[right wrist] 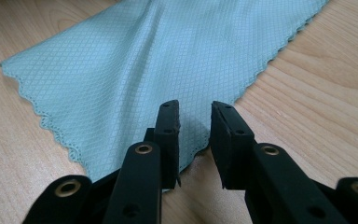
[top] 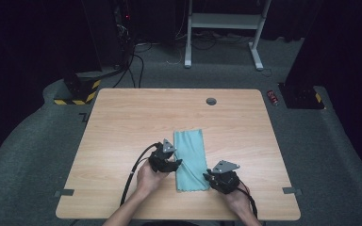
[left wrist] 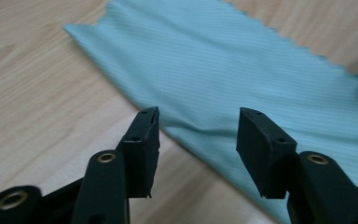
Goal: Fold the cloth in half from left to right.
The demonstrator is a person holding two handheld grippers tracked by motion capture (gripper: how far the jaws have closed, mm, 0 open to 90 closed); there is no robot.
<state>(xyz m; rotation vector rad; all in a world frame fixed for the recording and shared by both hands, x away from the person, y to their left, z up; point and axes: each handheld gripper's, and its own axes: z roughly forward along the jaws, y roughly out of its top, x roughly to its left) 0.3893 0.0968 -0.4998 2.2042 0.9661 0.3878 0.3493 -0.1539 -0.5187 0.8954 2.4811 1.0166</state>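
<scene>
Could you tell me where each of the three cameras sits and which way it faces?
High view: fixed above the person's side, looking forward and down on the wooden table; both forearms, the left tool and the right tool flank the teal cloth.
Left gripper view: rides the left tool, looking along open jaws at the cloth's edge.
Right gripper view: rides the right tool, jaws narrowly apart over the scalloped edge.
Shared: all three show the cloth and tabletop.

The high view looks down from above the wooden table. Both gripper views sit very close, sharing the thin light-blue cloth, maybe from opposite sides.
</scene>
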